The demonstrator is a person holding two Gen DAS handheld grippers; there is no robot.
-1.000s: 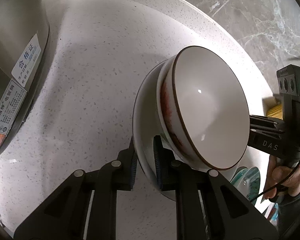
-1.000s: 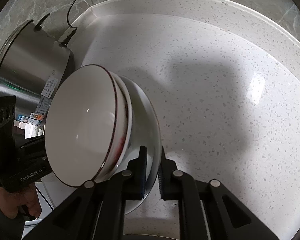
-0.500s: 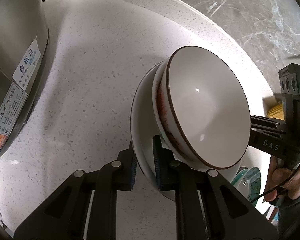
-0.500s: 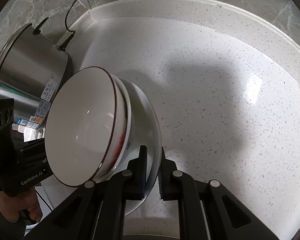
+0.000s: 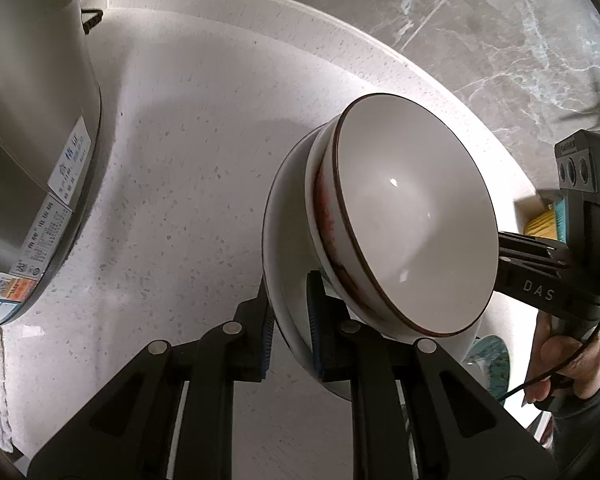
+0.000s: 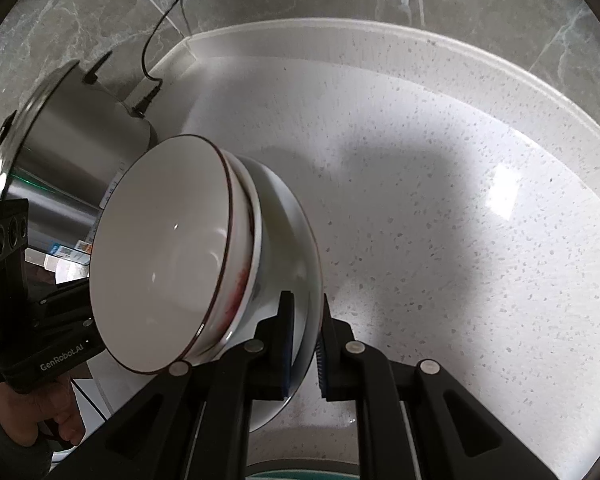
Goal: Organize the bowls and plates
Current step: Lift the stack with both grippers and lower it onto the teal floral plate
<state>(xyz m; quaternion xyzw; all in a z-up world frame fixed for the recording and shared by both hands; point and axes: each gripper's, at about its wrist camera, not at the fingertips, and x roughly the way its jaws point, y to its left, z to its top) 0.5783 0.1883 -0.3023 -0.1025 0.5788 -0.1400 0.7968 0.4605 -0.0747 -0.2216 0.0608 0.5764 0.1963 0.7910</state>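
Stack (image 5: 400, 216) raised slightly (both grippers clamping plate (image 6: 296, 240)).

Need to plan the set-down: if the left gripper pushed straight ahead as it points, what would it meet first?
Probably the speckled white countertop: the left gripper, shut on the plate, aims down at it. Depth is unclear.

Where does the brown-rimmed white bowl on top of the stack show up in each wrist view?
Left wrist: the brown-rimmed white bowl sits right of centre, its opening facing right.
Right wrist: the same bowl sits left of centre, its opening facing left.
Shared landmark: the stainless steel pot, at the left of both views.
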